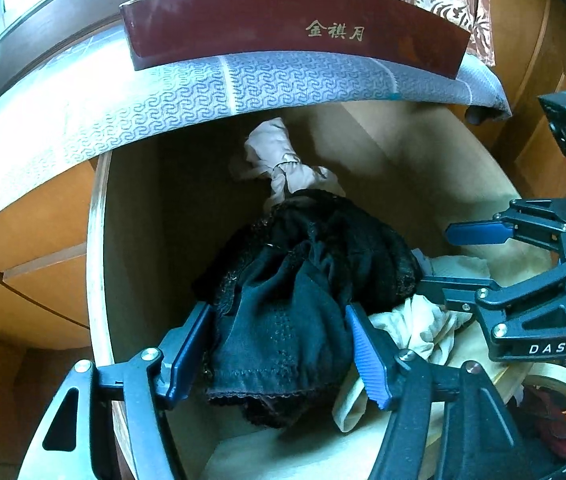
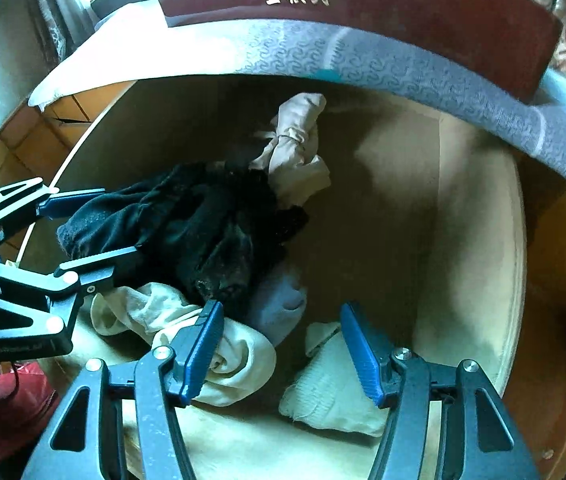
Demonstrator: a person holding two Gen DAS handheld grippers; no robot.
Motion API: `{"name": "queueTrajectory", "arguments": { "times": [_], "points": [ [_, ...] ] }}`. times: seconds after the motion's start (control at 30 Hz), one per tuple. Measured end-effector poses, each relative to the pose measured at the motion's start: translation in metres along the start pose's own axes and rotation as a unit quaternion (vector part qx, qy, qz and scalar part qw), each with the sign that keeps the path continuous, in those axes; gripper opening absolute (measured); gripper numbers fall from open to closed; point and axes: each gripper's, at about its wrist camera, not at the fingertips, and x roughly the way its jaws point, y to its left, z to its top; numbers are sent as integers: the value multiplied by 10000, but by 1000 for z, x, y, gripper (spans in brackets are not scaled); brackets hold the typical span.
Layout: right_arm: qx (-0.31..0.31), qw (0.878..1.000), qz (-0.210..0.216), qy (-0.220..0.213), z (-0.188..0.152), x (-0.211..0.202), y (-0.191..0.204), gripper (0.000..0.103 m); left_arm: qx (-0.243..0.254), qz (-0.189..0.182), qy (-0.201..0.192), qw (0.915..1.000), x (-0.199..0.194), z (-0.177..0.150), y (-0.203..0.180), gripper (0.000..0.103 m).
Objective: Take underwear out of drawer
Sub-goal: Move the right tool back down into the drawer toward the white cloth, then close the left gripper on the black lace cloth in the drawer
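Observation:
Black lace underwear [image 1: 283,280] lies bunched in the open wooden drawer [image 1: 97,240], tangled at its far end with a knotted beige stocking [image 1: 279,160]. My left gripper [image 1: 279,344] has the near end of the underwear filling the gap between its blue pads [image 1: 187,352], both touching the fabric. From the right wrist view the same left gripper [image 2: 119,220] comes in from the left with the black underwear [image 2: 187,224] between its fingers. My right gripper [image 2: 279,320] stands open over a blue-grey sock [image 2: 279,296], its left pad against a cream sock [image 2: 239,356].
A dark red box [image 1: 283,28] with gold characters sits on a patterned blue-grey cloth [image 1: 203,92] that overhangs the drawer's far side. A white sock [image 2: 331,388] lies near the drawer wall [image 2: 483,240]. Something red [image 2: 11,400] sits outside the drawer's near edge.

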Motion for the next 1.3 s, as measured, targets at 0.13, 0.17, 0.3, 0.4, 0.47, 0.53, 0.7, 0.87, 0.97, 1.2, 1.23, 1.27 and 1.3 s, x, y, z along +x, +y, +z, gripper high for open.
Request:
{"name": "queueTrajectory", "arguments": {
  "times": [0.13, 0.17, 0.3, 0.4, 0.47, 0.53, 0.7, 0.87, 0.97, 1.2, 1.23, 1.27, 1.3],
  "points": [
    [-89, 9999, -17, 135, 2, 5, 3, 63, -55, -22, -53, 10000, -1, -1, 2, 67],
    [-112, 9998, -38, 180, 3, 6, 3, 64, -63, -23, -65, 10000, -1, -1, 2, 67],
    [-370, 9981, -215, 438, 6, 10, 3, 67, -58, -35, -101, 9999, -3, -3, 2, 67],
    [-421, 9976, -95, 541, 9, 9, -1, 66, -66, -47, -119, 9999, -5, -4, 3, 67],
    [-453, 9973, -94, 565, 9, 11, -1, 66, -88, -71, -132, 9998, -6, -5, 4, 67],
    [-454, 9971, -49, 603, 8, 14, -2, 66, -102, -89, -138, 9998, -7, -5, 6, 66],
    [-383, 9975, 73, 595, 8, 16, -4, 67, -164, -114, -156, 9997, -10, -6, 9, 66],
    [-348, 9977, 128, 575, 8, 17, -5, 67, -149, -85, -200, 9997, -12, -6, 8, 66],
    [-355, 9975, 128, 591, 6, 16, -5, 67, -112, -59, -245, 9996, -14, -7, 7, 66],
    [-413, 9954, 8, 866, 10, 24, -2, 68, -158, -48, -340, 9993, -24, -11, 10, 66],
    [-424, 9947, 11, 936, 11, 26, -2, 68, -170, -44, -358, 9992, -25, -11, 11, 66],
    [-428, 9942, 35, 983, 11, 27, -2, 69, -176, -39, -379, 9991, -27, -12, 12, 66],
    [-433, 9937, 69, 1035, 12, 29, -2, 69, -180, -35, -397, 9990, -28, -12, 12, 66]
  ]
}}
